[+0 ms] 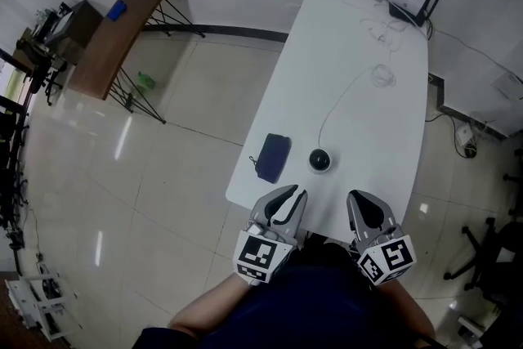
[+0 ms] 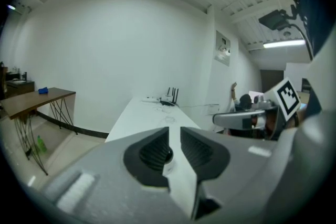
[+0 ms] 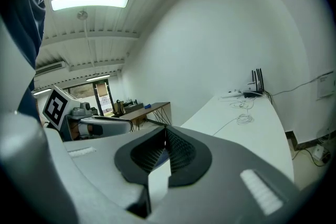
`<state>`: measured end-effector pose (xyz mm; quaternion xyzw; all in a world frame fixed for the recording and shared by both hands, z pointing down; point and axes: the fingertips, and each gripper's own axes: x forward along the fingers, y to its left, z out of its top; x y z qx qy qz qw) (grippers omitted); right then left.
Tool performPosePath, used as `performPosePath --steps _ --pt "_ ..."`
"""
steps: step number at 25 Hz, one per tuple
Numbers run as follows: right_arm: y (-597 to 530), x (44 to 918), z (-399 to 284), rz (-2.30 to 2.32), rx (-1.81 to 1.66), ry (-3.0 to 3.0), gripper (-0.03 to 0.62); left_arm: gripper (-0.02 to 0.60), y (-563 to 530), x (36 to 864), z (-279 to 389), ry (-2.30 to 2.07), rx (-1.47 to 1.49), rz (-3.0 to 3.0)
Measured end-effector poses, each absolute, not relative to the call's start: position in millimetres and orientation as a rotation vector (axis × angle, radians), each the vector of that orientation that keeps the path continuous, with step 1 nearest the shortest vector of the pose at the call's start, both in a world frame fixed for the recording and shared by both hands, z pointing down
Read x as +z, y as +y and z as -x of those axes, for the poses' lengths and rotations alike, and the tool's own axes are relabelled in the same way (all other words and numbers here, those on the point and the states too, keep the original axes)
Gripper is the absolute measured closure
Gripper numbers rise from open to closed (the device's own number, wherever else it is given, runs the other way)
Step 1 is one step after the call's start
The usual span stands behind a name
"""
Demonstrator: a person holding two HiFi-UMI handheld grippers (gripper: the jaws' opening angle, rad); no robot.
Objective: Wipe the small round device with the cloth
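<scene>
- The person is wearing a dark navy top (image 1: 315, 302).
- The left gripper (image 1: 291, 194) and right gripper (image 1: 358, 197) are showing grey shells and black ribbed pads (image 2: 156, 152).
- Each is carrying a white cube (image 1: 260, 256) bearing black square markers.

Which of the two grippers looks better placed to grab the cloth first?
Left. The left gripper hovers nearest the dark blue cloth, with its jaws slightly apart and nothing held. The right gripper is shut and sits on the far side of the small round device from the cloth.

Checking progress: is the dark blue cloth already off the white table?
No, the dark blue cloth lies flat on the white table, beside the small round black device.
</scene>
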<state>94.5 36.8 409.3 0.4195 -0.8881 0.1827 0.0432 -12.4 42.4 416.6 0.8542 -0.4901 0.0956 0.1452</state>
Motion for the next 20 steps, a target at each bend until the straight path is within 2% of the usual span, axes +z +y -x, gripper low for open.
performPosePath --steps 7,11,17,20 --pt "27.6 409.0 -86.2 -1.375 0.569 -2.653 0.583 0.512 8.1 451.2 44.7 -1.399 0.387 -2.45" --pt "26.3 410.2 -82.3 -1.389 0.574 -2.637 0.583 0.428 -14.5 517.0 62.1 -1.371 0.54 -2.291" --pt "26.6 408.7 -82.4 -1.419 0.583 -2.614 0.583 0.448 -32.2 613.5 68.7 -1.298 0.948 -2.145" --pt "28.3 409.6 -85.6 -1.443 0.591 -2.596 0.583 0.44 -38.3 634.4 74.4 -1.293 1.044 -2.097"
